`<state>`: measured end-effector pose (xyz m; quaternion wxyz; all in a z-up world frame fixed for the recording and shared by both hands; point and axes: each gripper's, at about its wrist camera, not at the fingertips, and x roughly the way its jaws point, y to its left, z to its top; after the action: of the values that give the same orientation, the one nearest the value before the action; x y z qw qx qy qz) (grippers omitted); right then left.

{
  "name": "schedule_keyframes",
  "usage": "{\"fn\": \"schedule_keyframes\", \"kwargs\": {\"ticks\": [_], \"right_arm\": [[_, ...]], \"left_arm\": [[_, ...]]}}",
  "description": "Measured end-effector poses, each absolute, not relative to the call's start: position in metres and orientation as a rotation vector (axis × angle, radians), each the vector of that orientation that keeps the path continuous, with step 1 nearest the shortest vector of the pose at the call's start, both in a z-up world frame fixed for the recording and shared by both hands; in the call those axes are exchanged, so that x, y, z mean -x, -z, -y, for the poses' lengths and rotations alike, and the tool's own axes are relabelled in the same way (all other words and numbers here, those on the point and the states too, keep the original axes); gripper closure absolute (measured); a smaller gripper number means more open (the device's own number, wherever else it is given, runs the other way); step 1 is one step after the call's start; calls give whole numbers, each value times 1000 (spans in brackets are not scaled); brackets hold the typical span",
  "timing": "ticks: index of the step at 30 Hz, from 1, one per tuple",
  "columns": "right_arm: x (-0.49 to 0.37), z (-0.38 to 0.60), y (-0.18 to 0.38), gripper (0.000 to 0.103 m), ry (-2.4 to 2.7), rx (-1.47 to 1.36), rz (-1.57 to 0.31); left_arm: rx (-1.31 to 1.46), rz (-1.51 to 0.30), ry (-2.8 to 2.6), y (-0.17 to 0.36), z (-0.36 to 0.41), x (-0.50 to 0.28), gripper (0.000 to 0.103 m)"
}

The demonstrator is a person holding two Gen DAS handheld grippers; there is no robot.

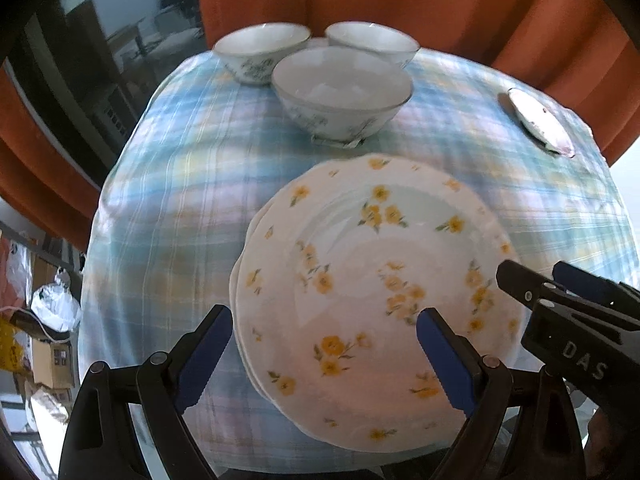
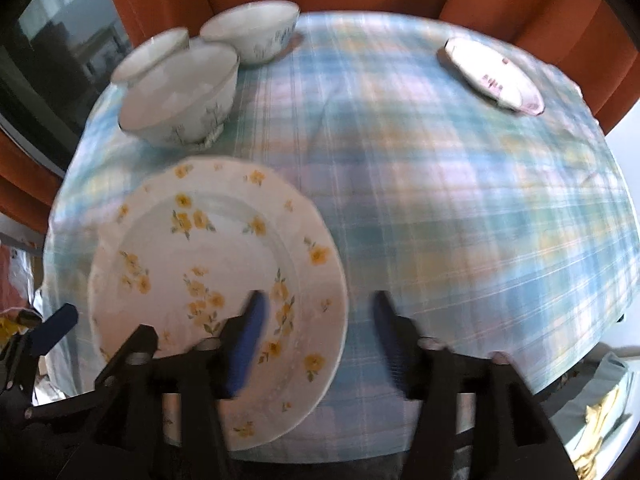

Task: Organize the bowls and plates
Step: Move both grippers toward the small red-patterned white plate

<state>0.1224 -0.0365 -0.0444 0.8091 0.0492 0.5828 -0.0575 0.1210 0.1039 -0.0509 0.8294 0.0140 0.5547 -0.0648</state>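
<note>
A stack of white plates with yellow flowers (image 1: 372,300) lies on the near part of the plaid-clothed table (image 1: 180,184); it also shows in the right wrist view (image 2: 208,280). Three white bowls (image 1: 340,88) stand together at the far side, seen at far left in the right wrist view (image 2: 180,92). A small plate with a pink pattern (image 1: 540,124) lies at the far right (image 2: 492,76). My left gripper (image 1: 324,356) is open and empty over the stack's left rim. My right gripper (image 2: 320,340) is open and empty over the stack's right rim.
Orange curtains (image 1: 400,0) hang behind the table. A dark window (image 1: 100,60) is at the left. Boxes and bags (image 1: 44,320) lie on the floor left of the table. The table's right half is bare cloth (image 2: 480,220).
</note>
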Motion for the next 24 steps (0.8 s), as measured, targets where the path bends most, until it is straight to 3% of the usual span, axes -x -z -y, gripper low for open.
{"fn": "schedule_keyframes", "kwargs": {"ticks": [10, 24], "right_arm": [[-122, 57, 6, 30, 26, -92, -1102], [-141, 148, -15, 30, -75, -74, -1059]], "left_arm": [[-39, -1083, 128, 22, -66, -125, 8], [-11, -1040, 79, 5, 32, -140, 8]]}}
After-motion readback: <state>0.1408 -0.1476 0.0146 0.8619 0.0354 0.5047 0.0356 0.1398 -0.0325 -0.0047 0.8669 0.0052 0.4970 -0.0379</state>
